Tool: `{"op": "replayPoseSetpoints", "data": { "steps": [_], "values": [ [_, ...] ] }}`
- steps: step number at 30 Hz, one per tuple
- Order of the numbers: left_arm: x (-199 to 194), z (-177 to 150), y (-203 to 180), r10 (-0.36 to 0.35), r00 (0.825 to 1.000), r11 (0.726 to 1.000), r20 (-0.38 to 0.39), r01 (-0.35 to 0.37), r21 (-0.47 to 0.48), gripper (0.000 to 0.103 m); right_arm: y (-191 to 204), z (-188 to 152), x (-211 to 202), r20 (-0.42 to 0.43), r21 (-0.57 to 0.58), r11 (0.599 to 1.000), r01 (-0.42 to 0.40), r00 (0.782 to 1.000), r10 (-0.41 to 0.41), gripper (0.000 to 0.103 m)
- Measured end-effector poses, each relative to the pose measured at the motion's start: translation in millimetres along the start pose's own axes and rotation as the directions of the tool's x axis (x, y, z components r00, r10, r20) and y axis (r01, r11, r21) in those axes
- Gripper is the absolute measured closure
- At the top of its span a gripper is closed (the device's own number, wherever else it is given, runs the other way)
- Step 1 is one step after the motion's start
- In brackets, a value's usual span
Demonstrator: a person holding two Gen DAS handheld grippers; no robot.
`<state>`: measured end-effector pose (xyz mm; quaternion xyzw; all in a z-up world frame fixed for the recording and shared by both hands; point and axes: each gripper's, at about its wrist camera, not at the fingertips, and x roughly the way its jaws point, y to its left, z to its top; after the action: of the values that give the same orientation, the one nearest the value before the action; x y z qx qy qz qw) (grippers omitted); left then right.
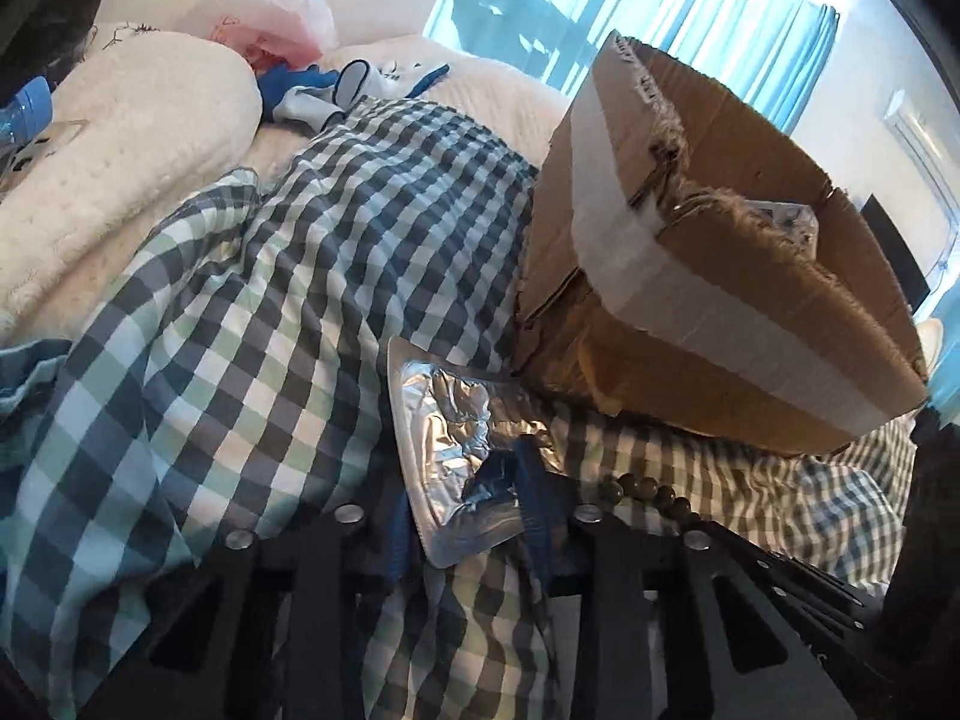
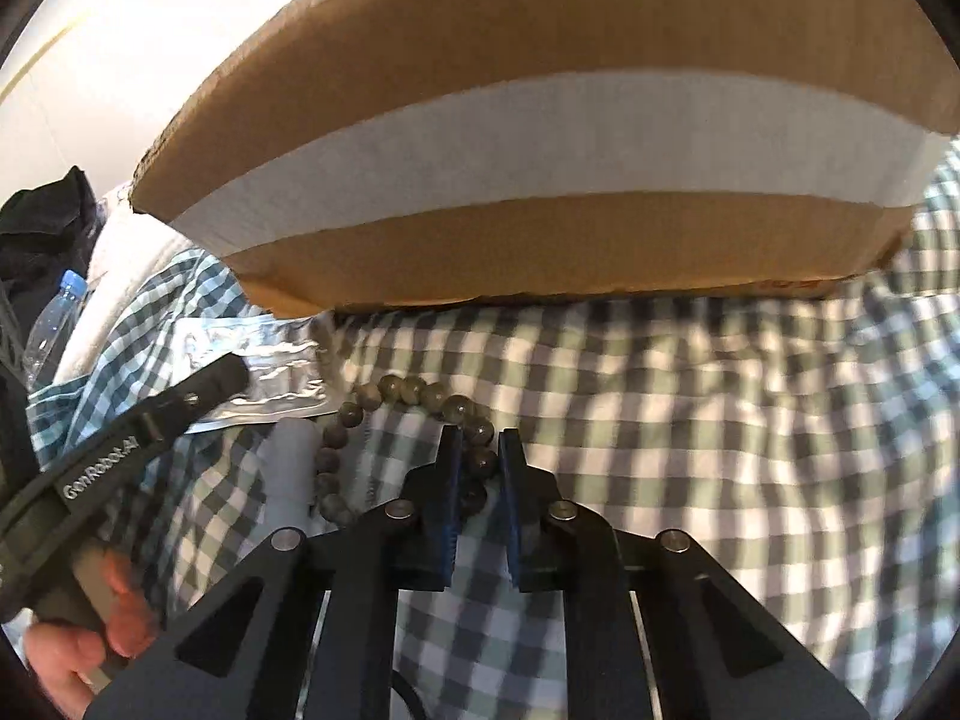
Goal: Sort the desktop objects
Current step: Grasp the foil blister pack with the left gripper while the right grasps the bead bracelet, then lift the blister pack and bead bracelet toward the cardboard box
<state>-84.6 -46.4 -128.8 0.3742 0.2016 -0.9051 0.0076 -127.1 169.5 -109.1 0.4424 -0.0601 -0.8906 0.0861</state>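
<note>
A silver foil blister pack (image 1: pixel 456 450) lies on the checked cloth (image 1: pixel 270 330), and my left gripper (image 1: pixel 480 498) is shut on its near end. It also shows in the right wrist view (image 2: pixel 264 372). A bracelet of dark round beads (image 2: pixel 390 414) lies on the cloth just in front of the cardboard box (image 2: pixel 540 150). My right gripper (image 2: pixel 480 450) is shut on the bracelet's right side. The beads also show in the left wrist view (image 1: pixel 648 489). The open box (image 1: pixel 720 252) has a white tape band and stands right behind both items.
A cream blanket (image 1: pixel 120 150) lies to the left with blue and white socks (image 1: pixel 324 96) and a pink plastic bag (image 1: pixel 270 24) behind it. A clear water bottle (image 2: pixel 51 324) lies at far left. The left gripper's black arm (image 2: pixel 120 444) crosses the right wrist view.
</note>
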Motion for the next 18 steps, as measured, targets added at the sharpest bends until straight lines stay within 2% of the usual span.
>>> {"op": "replayPoseSetpoints", "data": {
  "steps": [6, 9, 13, 18],
  "values": [
    [-28, -6, -9, -0.048, 0.999, 0.999, 0.014, 0.048, 0.019, 0.092, -23, -2, -24, 0.024, 0.053, 0.997, 0.055, 0.998, -0.057, 0.092],
    [-38, -7, -18, -0.061, 0.998, 0.996, 0.026, 0.06, 0.061, 0.093, -27, -3, -33, 0.039, 0.053, 0.997, 0.063, 0.997, -0.065, 0.092],
    [-20, -6, -24, -0.04, 0.999, 0.994, 0.009, 0.039, 0.101, 0.092, -26, -6, -36, 0.028, 0.039, 0.997, 0.067, 0.997, -0.068, 0.092],
    [-9, -5, -26, -0.011, 0.999, 0.99, 0.044, 0.005, 0.142, 0.092, -18, 1, -29, 0.023, 0.006, 0.997, 0.079, 0.997, -0.079, 0.092]
  ]
}}
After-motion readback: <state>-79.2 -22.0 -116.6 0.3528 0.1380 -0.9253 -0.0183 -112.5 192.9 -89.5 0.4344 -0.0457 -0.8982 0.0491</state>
